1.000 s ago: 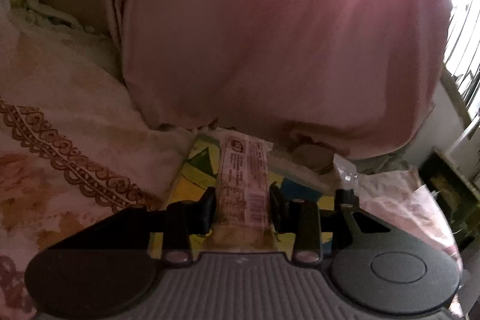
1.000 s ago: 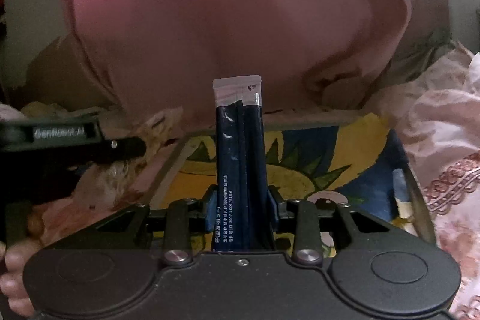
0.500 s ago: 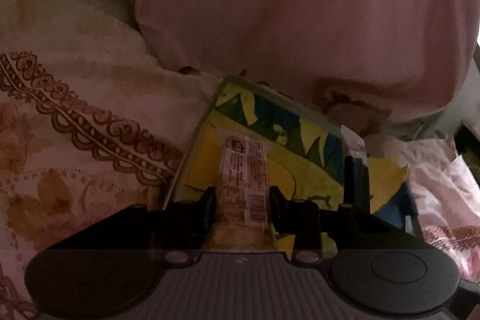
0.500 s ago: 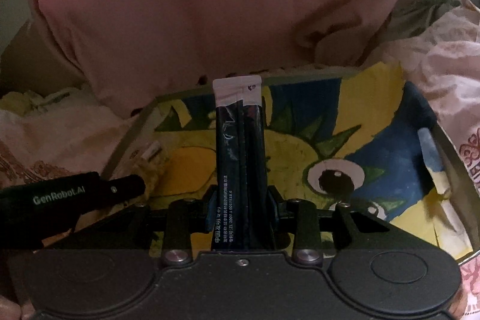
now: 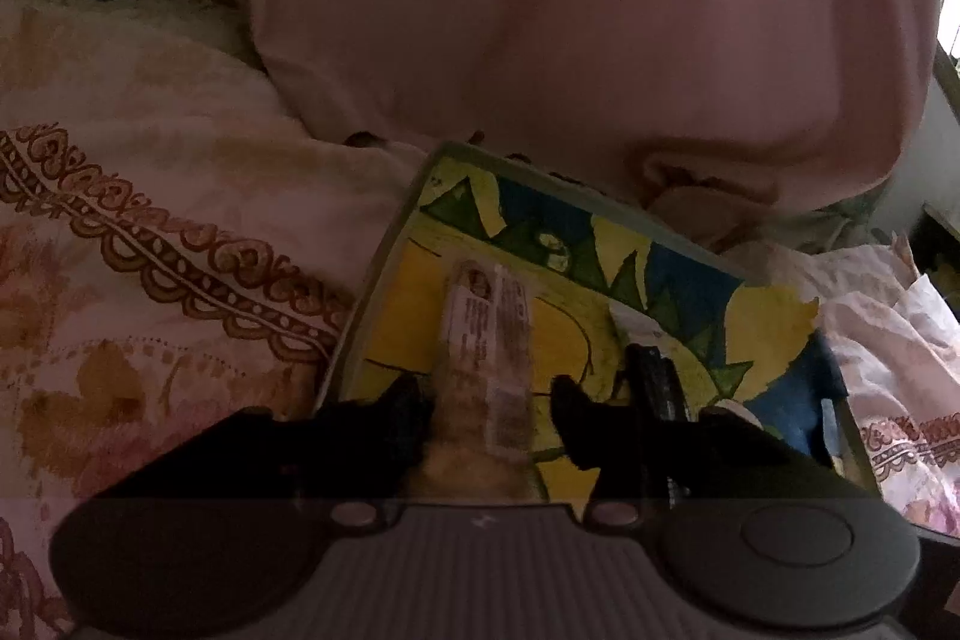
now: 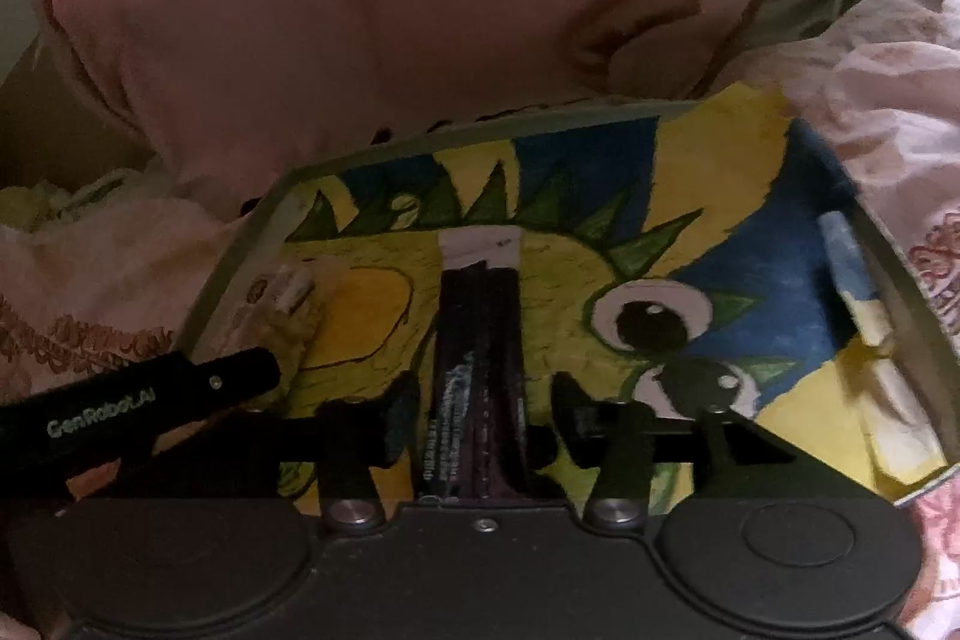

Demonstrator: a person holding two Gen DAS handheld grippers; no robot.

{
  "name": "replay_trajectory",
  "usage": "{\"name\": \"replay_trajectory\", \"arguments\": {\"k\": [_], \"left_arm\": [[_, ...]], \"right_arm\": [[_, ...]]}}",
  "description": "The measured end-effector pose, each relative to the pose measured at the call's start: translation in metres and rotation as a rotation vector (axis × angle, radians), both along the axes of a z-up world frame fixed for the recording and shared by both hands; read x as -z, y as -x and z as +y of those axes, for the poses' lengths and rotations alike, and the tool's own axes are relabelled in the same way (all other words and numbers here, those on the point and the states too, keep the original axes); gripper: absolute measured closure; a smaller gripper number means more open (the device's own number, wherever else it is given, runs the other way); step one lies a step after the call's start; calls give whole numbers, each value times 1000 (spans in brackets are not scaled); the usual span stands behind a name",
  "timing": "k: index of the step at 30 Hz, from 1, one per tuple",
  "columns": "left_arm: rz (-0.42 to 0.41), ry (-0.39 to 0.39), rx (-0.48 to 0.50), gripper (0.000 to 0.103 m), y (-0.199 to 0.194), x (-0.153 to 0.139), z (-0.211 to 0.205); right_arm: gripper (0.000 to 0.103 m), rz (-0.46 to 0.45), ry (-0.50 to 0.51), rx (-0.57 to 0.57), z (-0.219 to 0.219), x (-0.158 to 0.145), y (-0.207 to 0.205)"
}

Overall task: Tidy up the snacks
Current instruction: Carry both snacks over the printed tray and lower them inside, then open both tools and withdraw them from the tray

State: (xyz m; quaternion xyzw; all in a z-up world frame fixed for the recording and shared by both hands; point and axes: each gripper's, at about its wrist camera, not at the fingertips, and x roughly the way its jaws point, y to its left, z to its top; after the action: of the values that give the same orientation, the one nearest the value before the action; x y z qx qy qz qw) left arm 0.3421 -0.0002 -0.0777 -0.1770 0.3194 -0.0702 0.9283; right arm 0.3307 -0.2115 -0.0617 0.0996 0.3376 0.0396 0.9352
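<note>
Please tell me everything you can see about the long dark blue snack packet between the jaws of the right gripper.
The long dark blue snack packet is a narrow stick-shaped sachet of glossy foil-like film, with a white sealed strip at its far end and small white print near its close end. It lies lengthwise on the painted yellow-and-blue tray, pointing away from the camera. The right gripper straddles it; its jaws are opening, with gaps showing on both sides.

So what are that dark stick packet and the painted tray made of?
The dark blue stick packet looks like glossy plastic film: creased, with a flat white sealed end. The shallow tray with a painted yellow-and-blue cartoon seems rigid, perhaps metal or plastic; its thin grey rim doesn't settle which.
</note>
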Motion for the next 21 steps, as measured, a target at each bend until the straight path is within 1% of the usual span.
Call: {"name": "replay_trajectory", "arguments": {"k": [1, 2, 5, 6, 7, 9, 10, 11, 12, 14, 17, 21], "left_arm": [[2, 8, -2, 40, 2, -1, 1], [2, 18, -4, 39, 3, -2, 2], [-14, 24, -10, 31, 10, -8, 3], [-27, 25, -14, 26, 12, -11, 4], [-51, 26, -18, 20, 17, -16, 5], [-104, 9, -27, 13, 28, -27, 4], [-130, -5, -31, 8, 33, -33, 4], [-151, -19, -34, 6, 39, -38, 3], [-171, -32, -36, 2, 45, -44, 3], [-201, -52, -33, 1, 58, -55, 2], [-224, -79, -23, 1, 77, -70, 2], [-234, -105, -27, 1, 104, -86, 4]], "right_arm": [[43, -7, 5, 4, -1, -3, 2], [37, -15, 14, 8, -2, -6, 5], [29, -50, 39, 20, -7, -18, 15], [27, -61, 47, 27, -9, -23, 20], [26, -72, 54, 32, -10, -28, 24], [24, -94, 68, 38, -14, -38, 33], [20, -106, 77, 44, -15, -44, 39], [16, -121, 83, 49, -16, -50, 45], [14, -137, 90, 49, -17, -56, 52], [9, -167, 109, 46, -18, -67, 65], [2, -212, 120, 56, -21, -82, 88], [1, -238, 115, 59, -25, -96, 116]]}}
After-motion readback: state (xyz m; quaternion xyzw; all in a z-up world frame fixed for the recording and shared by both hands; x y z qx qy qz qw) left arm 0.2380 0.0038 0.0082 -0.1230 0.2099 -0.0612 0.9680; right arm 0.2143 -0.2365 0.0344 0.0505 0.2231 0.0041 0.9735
